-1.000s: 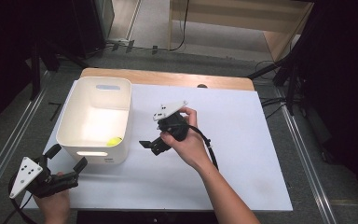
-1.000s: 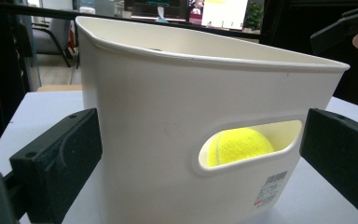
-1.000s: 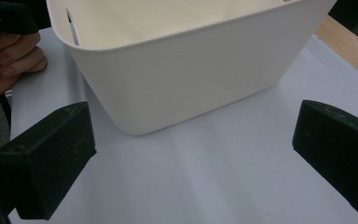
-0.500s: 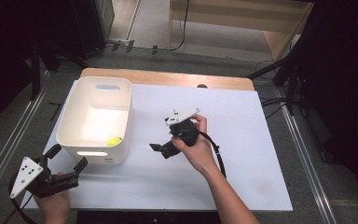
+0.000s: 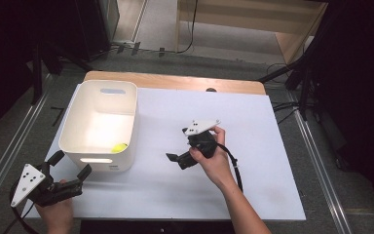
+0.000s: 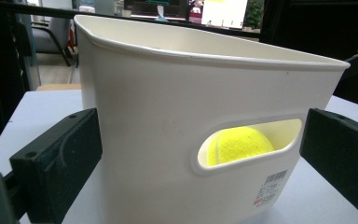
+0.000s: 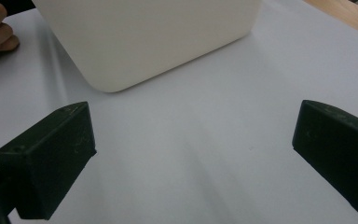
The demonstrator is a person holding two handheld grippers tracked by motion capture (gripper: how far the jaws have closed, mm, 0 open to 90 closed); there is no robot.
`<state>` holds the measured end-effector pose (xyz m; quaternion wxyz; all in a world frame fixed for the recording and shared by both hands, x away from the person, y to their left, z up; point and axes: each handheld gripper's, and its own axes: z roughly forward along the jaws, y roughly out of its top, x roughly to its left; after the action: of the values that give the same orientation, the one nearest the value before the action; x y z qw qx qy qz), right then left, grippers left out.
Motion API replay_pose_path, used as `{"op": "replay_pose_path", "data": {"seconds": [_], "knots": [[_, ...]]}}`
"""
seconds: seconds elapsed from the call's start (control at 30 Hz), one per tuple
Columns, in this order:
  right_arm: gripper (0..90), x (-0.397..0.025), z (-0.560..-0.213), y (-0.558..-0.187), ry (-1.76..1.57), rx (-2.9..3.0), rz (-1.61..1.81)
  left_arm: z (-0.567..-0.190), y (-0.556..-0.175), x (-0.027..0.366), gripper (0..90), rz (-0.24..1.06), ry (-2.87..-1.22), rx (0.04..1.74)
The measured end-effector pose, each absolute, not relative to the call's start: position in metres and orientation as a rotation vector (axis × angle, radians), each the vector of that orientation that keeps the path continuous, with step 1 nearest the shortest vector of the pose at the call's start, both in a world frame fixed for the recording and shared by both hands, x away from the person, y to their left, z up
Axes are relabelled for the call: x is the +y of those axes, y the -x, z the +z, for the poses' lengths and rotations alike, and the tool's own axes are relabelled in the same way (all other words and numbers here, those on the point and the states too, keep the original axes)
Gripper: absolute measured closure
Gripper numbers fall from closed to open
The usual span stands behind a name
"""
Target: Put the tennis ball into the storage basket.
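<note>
White desk (image 5: 253,126) is carrying a bin (image 5: 73,129) with a tennis ball (image 5: 120,146) lying inside; left gripper (image 5: 71,165) at 7 o'clock and right gripper (image 5: 177,145) at center are both hovering, fingers spread, pinching nothing.

Tennis ball (image 6: 239,145) mostly hidden behind bin (image 6: 177,93) wall, seen through handle slot.

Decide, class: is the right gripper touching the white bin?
Apart. In the high view the right gripper sits open over the white table, with a clear strip of bare tabletop between its jaws and the white bin.
</note>
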<state>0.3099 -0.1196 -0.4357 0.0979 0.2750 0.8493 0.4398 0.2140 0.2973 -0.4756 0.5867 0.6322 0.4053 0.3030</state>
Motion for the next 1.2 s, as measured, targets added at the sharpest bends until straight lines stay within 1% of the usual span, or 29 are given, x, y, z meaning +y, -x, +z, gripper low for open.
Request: {"op": "replay_pose_path", "data": {"seconds": [0.73, 1.2], "knots": [[0.0, -0.143, -0.459, -0.302, -0.900, 2.485, 1.324, -0.476, -0.214, 0.297, 0.0, 0.702, -1.473, 0.945], [0.0, -0.167, -0.470, -0.294, -0.958, 2.443, 1.337, -0.476, -0.214, 0.297, 0.0, 0.702, -1.476, 0.945]]}}
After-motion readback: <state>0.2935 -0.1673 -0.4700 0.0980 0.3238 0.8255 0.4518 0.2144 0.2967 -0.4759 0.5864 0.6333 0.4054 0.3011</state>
